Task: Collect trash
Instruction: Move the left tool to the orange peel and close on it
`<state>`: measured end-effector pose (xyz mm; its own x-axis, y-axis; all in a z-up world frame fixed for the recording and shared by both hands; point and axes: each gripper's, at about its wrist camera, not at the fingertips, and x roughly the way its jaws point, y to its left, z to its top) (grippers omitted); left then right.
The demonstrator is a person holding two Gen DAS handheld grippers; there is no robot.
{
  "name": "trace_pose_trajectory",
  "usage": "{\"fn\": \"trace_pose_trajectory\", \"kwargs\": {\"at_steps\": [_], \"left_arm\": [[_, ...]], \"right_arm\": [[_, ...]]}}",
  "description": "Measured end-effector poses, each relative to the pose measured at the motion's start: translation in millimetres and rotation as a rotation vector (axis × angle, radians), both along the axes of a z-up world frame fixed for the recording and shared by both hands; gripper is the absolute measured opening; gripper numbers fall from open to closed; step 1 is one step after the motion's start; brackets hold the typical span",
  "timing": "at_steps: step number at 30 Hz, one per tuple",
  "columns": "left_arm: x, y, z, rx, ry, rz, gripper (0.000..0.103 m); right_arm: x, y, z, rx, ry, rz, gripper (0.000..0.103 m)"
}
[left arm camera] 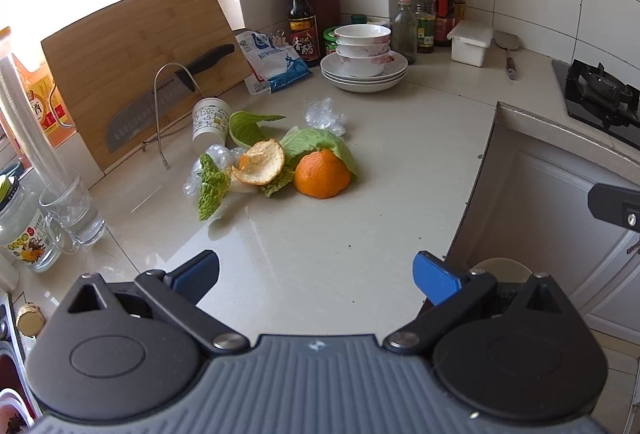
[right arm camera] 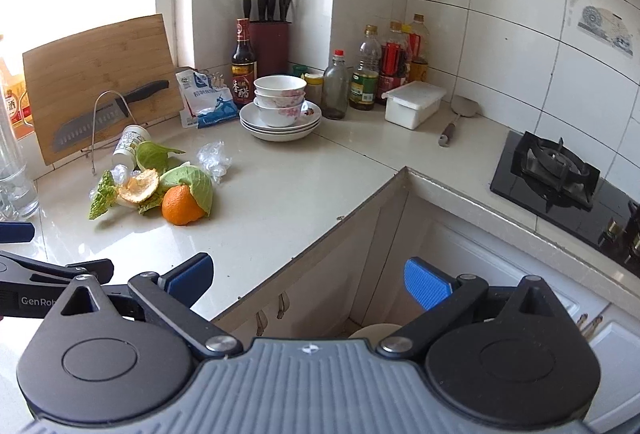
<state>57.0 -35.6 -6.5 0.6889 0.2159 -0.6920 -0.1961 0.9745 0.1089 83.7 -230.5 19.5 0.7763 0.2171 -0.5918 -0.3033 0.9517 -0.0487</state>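
Ahead of the left claw, well apart from its wide-spread, empty fingers, the trash lies heaped on the surface: an orange, a peel, leaves, crumpled plastic and a tipped cup. The right claw hangs equally spread and empty over the surface's edge, the heap far ahead to its left. Collecting looks not yet begun; the next move probably calls for reaching forward and closing on the nearest piece, likely the orange.

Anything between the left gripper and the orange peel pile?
Nothing visible. The left gripper is open over bare counter, and the stretch up to the orange peel and leaves is clear.
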Motion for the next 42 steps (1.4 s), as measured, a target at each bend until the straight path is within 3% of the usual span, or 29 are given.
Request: {"fn": "trace_pose_trajectory", "kwargs": {"at_steps": [11, 22, 28, 37, 42], "left_arm": [[8, -5, -5, -0.062, -0.072, -0.016, 0.102], [56, 32, -38, -0.052, -0.086, 0.048, 0.102], [103, 62, -53, -0.002, -0.093, 0.058, 0.102], [166, 105, -77, 0.003, -0.085, 0.036, 0.099], [185, 119, -90, 0.005, -0.052, -0.014, 0.085]], "right_arm": [[26, -8, -15, 0.043, -0.055, 0.177, 0.103], [55, 21, -33, 0.031, -0.059, 0.297, 0.103], [88, 41, -43, 0.007, -0.016, 0.306, 0.103], [130, 69, -54, -0.051, 0.050, 0.285, 0.103], [144, 79, -58, -0.065, 0.081, 0.281, 0.103]]}}
